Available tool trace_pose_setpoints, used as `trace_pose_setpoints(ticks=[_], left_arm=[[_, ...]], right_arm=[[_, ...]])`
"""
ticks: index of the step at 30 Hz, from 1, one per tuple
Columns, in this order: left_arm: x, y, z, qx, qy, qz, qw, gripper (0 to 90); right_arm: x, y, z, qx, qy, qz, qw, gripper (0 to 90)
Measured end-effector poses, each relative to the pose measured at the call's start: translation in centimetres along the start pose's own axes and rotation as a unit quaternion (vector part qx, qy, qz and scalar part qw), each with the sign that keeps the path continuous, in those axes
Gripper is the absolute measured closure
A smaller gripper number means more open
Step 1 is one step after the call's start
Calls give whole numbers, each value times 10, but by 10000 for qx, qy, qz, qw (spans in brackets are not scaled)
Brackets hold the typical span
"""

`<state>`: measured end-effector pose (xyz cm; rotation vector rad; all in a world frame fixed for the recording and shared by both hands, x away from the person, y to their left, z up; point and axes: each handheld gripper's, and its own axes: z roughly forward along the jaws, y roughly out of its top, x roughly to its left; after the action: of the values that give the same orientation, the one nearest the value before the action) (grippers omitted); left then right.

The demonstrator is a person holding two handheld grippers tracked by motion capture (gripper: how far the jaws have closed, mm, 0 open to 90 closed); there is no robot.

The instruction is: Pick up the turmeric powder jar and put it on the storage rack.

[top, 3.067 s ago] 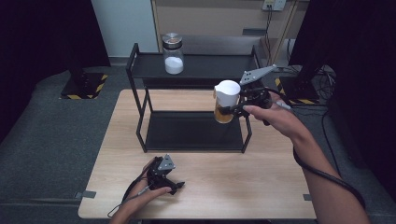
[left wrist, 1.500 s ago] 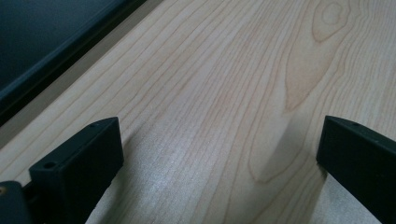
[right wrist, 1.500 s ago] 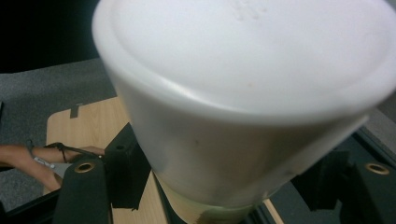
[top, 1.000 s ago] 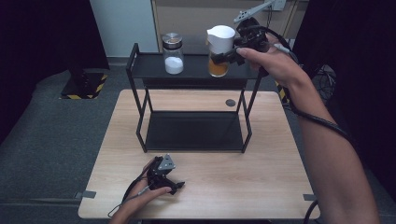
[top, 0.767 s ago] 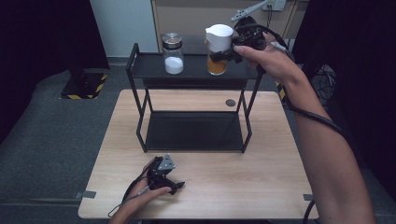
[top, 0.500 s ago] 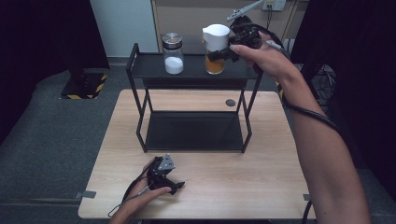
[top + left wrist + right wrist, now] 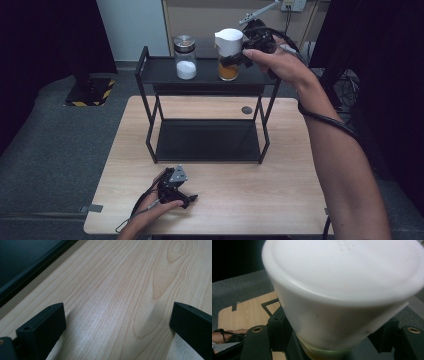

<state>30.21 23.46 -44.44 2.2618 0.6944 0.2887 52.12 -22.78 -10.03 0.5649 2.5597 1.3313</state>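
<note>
1. A black two-tier metal rack stands toward the far side of the light wooden bench, its lower shelf dark and bare.
2. On the rack's top shelf, at the left, stands a clear glass jar with a metal lid, holding a white powder in its lower part.
3. To the right of it on the same shelf is a jar with a white lid and an orange-amber filling; the two jars are near each other but apart.
4. The right hand-held gripper reaches in from the right, its jaws pinching the white-lidded jar on either side just below the lid. In the right gripper view the lid looms close between the two black jaws, with amber showing at the glass beneath.
5. Whether the jar's base touches the shelf cannot be told.
6. The left hand-held gripper lies on the near edge of the bench in the person's left hand, jaws spread wide over bare wood grain.
7. A small dark round spot sits on the bench behind the rack's right legs.
</note>
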Motion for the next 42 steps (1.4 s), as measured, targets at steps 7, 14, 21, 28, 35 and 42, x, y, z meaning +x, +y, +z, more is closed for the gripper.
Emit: trace_pose_setpoints(ticks=[7,14,21,28,35,42], left_arm=[[0,0,0,-1,0,-1,10000,0],[-1,0,0,-3,12,-6,10000,0],[-1,0,0,0,12,-8,10000,0],[-1,0,0,-1,14,-11,10000,0],[-1,0,0,1,15,-12,10000,0],[-1,0,0,1,17,-14,10000,0]], right_arm=[[2,0,0,15,-35,-44,10000,317],[3,-3,0,-25,-45,-28,10000,316],[4,0,0,33,-67,-49,10000,305],[9,4,-5,96,-118,-123,9998,189],[18,-1,-19,102,-253,-185,9995,113],[33,-17,-36,-38,-379,-164,9991,84]])
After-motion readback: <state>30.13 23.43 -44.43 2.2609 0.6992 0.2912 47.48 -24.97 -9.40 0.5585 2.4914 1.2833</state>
